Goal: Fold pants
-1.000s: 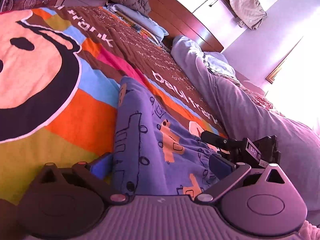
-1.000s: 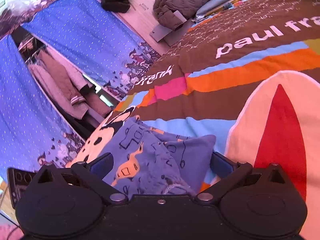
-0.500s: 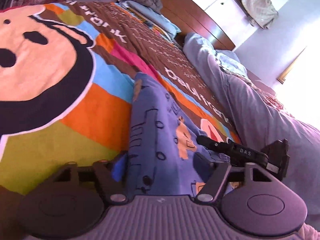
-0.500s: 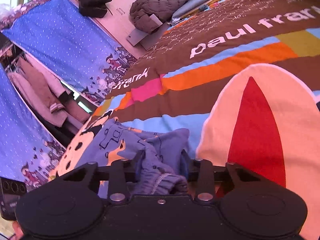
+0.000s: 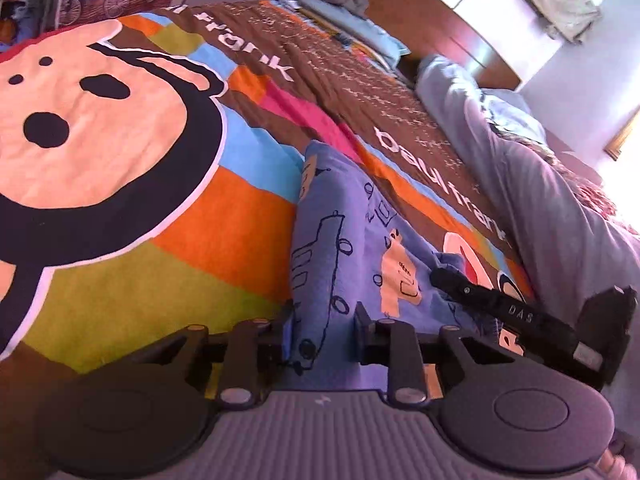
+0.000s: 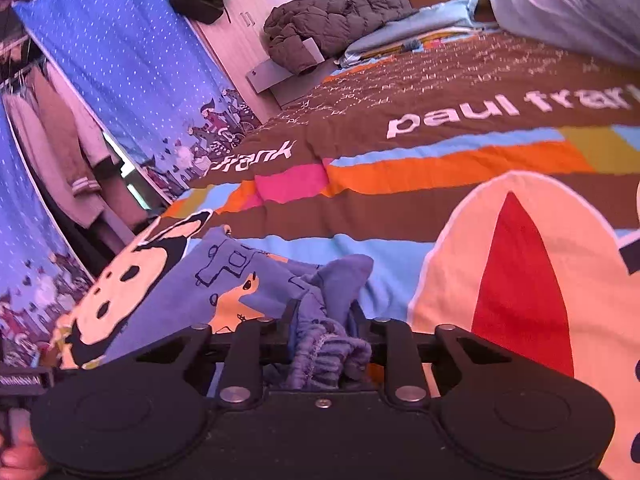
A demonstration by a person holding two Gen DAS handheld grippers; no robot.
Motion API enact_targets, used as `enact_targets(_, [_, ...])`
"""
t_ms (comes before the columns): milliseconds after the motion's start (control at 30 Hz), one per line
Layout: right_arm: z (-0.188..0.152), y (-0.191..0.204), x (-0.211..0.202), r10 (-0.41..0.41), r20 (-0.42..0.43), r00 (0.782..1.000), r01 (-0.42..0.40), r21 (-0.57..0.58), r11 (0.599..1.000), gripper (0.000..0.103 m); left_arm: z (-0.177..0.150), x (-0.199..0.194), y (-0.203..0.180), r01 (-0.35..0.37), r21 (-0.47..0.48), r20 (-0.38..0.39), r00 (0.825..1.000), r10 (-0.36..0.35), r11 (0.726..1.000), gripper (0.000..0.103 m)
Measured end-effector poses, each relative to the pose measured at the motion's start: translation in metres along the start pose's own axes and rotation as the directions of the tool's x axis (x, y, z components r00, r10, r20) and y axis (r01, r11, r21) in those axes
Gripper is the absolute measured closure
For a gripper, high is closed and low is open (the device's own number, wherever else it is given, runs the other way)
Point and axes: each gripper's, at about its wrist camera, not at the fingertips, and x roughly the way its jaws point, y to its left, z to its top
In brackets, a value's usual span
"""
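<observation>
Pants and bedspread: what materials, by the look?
Pants: soft matte knit, likely cotton jersey; it bunches limply, with a ribbed, stitched edge. Bedspread: matte printed woven cloth, probably cotton; fine wrinkles, no sheen.

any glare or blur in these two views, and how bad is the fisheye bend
Left wrist view: window glare blows out the right edge, the bedspread stripes curve strongly, and the pants stay sharp. Right wrist view: no blown-out area, evenly lit with a purple cast, the curtain edges bow, and corners vignette dark.
</observation>
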Motion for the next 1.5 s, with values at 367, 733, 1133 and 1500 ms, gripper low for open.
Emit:
enact_targets(367, [0.007,0.023,-0.033,0.024,0.076,0.997,-0.024,0.001,1.000,0.085,0.006,-0.034,-0.054,-0.087,0.137,0.022,0.996,0.085,0.987,0.078])
enact_targets(733, [0.008,0.058,-0.066,0.049,0.144,0.988,-0.051,0.014,0.999,0.086,0.015,-0.077,-0.066,-0.076,0.148,0.045,0.997,0.070,0.986,0.078])
enact_targets(1133, [0.004,0.136,-0.059,0.121,0.166,0.979,-0.129,0.042,0.991,0.086,0.040,-0.135,0.002,-0.052,0.089,0.069,0.997,0.046,0.995,0.078])
enact_targets(1500, [-0.008,0.236,0.013,0.235,0.064,0.970,-0.239,0.065,0.969,0.086,0.062,-0.193,0.103,-0.136,0.006,0.088,0.987,0.135,0.991,0.078])
